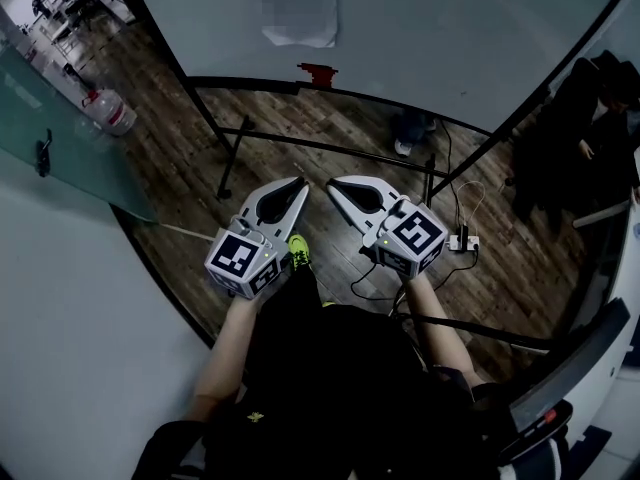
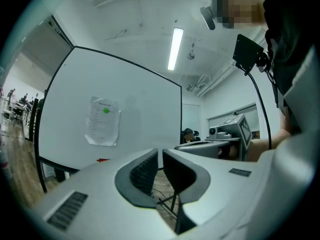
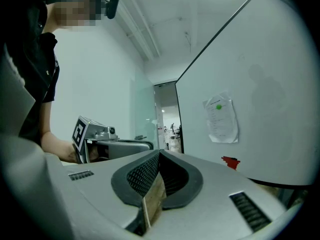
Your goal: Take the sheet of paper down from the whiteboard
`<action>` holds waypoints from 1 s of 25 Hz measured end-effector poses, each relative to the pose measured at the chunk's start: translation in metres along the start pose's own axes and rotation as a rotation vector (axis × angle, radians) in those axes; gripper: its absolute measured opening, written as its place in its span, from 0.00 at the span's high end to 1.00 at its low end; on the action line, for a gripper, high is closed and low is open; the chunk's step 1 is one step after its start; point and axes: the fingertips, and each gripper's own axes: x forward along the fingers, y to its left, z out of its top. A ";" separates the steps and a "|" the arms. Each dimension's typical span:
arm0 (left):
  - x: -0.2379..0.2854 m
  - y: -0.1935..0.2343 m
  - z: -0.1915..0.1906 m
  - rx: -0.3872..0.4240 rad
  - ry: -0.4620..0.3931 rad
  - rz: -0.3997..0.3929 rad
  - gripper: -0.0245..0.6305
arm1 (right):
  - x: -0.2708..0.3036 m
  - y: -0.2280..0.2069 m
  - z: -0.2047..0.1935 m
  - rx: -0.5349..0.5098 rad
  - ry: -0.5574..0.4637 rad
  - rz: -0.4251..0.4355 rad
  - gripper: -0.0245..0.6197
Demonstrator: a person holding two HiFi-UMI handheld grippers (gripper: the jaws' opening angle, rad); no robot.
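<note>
The sheet of paper (image 1: pixel 296 13) hangs on the whiteboard (image 1: pixel 450 38), pinned by a green magnet (image 2: pixel 105 110). It shows left of centre in the left gripper view as paper (image 2: pixel 103 121), and right of centre in the right gripper view as paper (image 3: pixel 221 118). A small red item (image 1: pixel 317 73) sits at the board's lower edge. My left gripper (image 1: pixel 301 188) and right gripper (image 1: pixel 335 188) are side by side in front of my body, both level, both shut, and well short of the board. Neither holds the paper. Both point toward the board.
The whiteboard stands on a black frame with legs (image 1: pixel 232 158) over a wooden floor. A power strip (image 1: pixel 462 240) and cables lie on the floor to the right. A water jug (image 1: pixel 108 110) and a glass partition (image 1: pixel 60 138) are at left. A seated person (image 1: pixel 600 118) is at right.
</note>
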 end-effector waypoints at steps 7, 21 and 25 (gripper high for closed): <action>0.022 0.030 0.008 -0.005 -0.003 -0.019 0.89 | 0.023 -0.029 0.003 0.012 0.010 -0.022 0.94; 0.078 0.105 0.027 0.012 0.002 -0.099 0.89 | 0.086 -0.104 0.019 0.008 0.010 -0.107 0.94; 0.086 0.123 0.034 0.024 -0.001 -0.109 0.89 | 0.104 -0.116 0.025 0.003 0.012 -0.107 0.94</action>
